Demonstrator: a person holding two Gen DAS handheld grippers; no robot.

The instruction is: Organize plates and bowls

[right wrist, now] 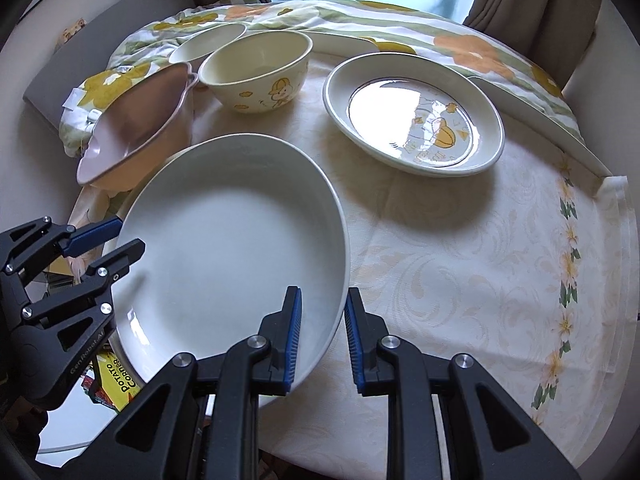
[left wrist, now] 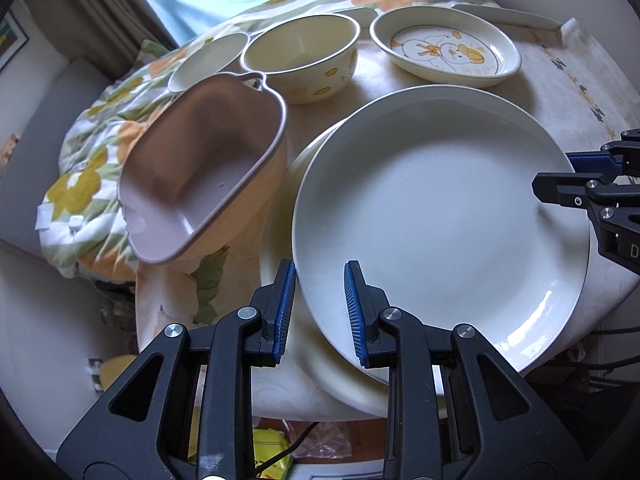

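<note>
Left tongs [left wrist: 320, 312]: clamped on the near-left rim of the white plate [left wrist: 436, 216].
Right tongs [right wrist: 320, 334]: clamped on the same plate's opposite rim.
White plate: tilted, held above a second plate [left wrist: 304, 360] on the tabletop [right wrist: 460, 248].
Pink dish [left wrist: 200, 172]: left of white plate.
Duck bowl [left wrist: 304, 60], duck plate [left wrist: 444, 50]: beyond white plate.

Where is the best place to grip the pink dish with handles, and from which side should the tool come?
Probably the rim of the pink dish, at its small handle on the table-edge end, coming from above. The dish lies tilted against the flowered bedding, so its open mouth and thin rim face up toward the cameras, while the cream bowl crowds the far handle.
</note>
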